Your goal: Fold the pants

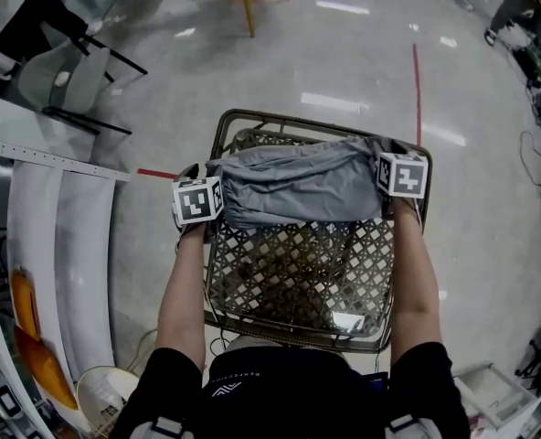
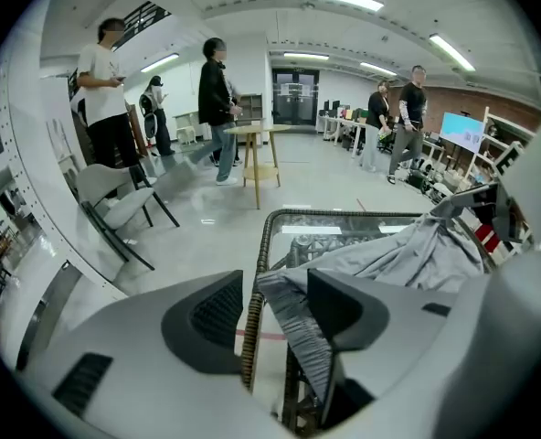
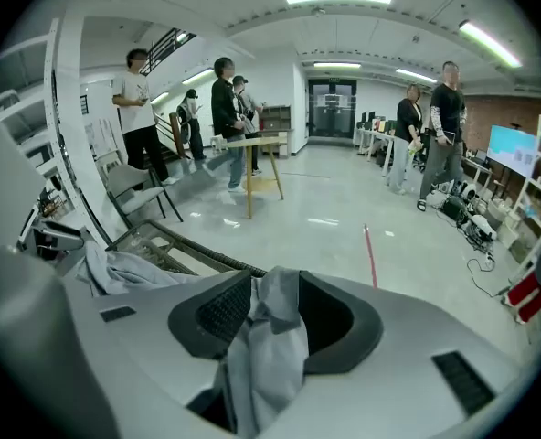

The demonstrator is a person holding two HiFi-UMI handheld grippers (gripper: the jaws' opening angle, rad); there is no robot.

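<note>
Left claw (image 2: 272,311) and right claw (image 3: 263,314) gape (grey pants (image 1: 293,183) loose between).

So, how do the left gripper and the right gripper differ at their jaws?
In the left gripper a flat ribbed edge of the grey pants lies against one jaw, with a bare gap beside it; in the right gripper bunched cloth fills the gap. Both are open, at opposite ends of the pants.
</note>
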